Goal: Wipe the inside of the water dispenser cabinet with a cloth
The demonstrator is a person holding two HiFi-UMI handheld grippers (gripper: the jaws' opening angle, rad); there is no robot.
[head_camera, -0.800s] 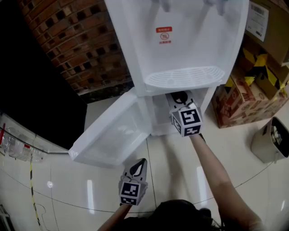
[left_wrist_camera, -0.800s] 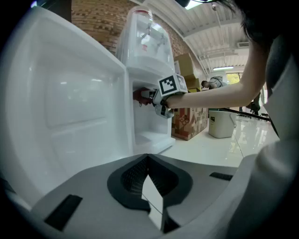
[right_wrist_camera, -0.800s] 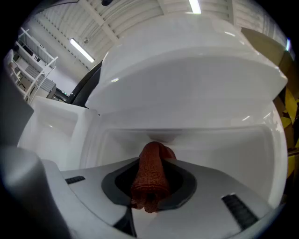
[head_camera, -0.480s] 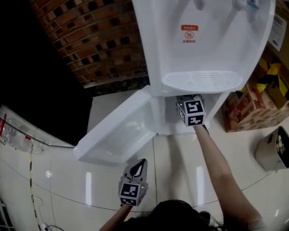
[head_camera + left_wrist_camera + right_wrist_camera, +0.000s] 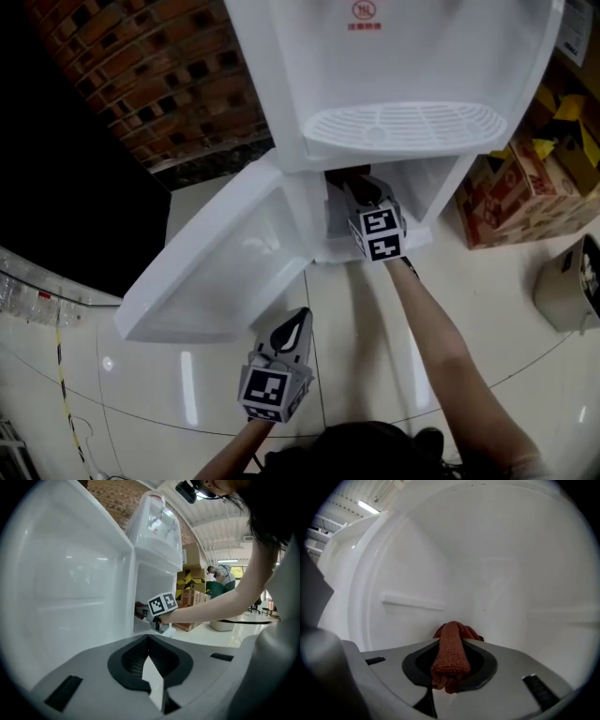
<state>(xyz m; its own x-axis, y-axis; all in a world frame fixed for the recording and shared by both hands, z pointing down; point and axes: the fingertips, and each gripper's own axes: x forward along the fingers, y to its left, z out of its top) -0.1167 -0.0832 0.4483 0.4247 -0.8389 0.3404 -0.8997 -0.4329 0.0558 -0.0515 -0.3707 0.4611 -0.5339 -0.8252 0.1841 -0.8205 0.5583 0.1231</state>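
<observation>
Our right claw (image 5: pixel 364 192) clamps the soft rust-red cloth (image 5: pixel 450 656), which bunches just ahead against the cabinet wall (image 5: pixel 501 583). Light and limp, it wants a mid-fold grip. Our left claw (image 5: pixel 150 660) hangs closed and empty, outside.

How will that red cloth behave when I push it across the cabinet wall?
Probably floppy: the cloth sits folded and bunched in the right claw. Its knitted texture likely drags slightly on the smooth cabinet wall.

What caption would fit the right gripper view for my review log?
Right gripper clamps a rust-red cloth inside the white water dispenser cabinet, facing its rear wall.
</observation>
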